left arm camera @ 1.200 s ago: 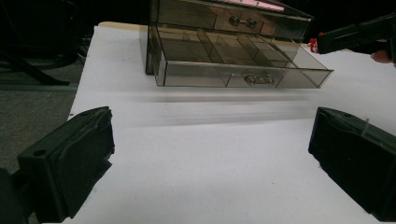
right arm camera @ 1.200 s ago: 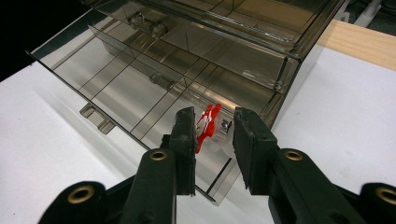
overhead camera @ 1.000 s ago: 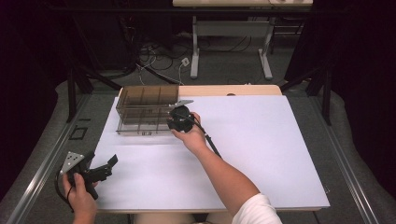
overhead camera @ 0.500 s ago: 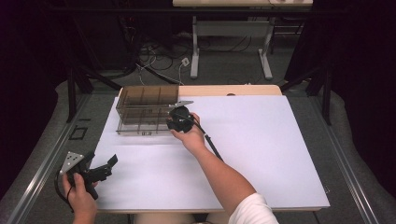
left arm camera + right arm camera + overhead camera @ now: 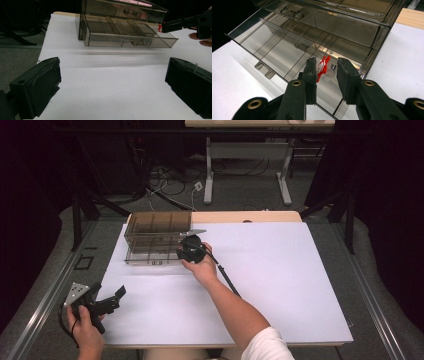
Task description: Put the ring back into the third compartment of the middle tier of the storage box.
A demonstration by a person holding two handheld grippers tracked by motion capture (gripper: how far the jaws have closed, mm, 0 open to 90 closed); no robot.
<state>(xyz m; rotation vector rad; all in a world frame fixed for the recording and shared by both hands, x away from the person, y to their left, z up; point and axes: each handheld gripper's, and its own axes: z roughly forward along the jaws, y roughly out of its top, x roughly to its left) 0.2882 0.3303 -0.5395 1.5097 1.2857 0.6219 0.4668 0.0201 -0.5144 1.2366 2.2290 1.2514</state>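
Observation:
A smoky clear drawer box [image 5: 156,224] stands at the back left of the white table [image 5: 280,270]. Its lower drawer [image 5: 150,256] is pulled out, with several dividers inside [image 5: 274,47]. My right gripper [image 5: 180,254] hovers over the drawer's right end, shut on a small red thing [image 5: 322,67] with a clear part, held at the jaw tips. From the left gripper view the red thing [image 5: 160,27] hangs just above the drawer's right compartment [image 5: 165,37]. My left gripper [image 5: 118,297] rests at the table's front left corner, open with nothing between its jaws [image 5: 112,67].
The upper drawer [image 5: 125,11] of the box is closed. A wooden strip [image 5: 250,216] runs along the table's far edge behind the box. The right gripper's cable [image 5: 225,275] trails across the table beside the forearm. White surface stretches to the right and front.

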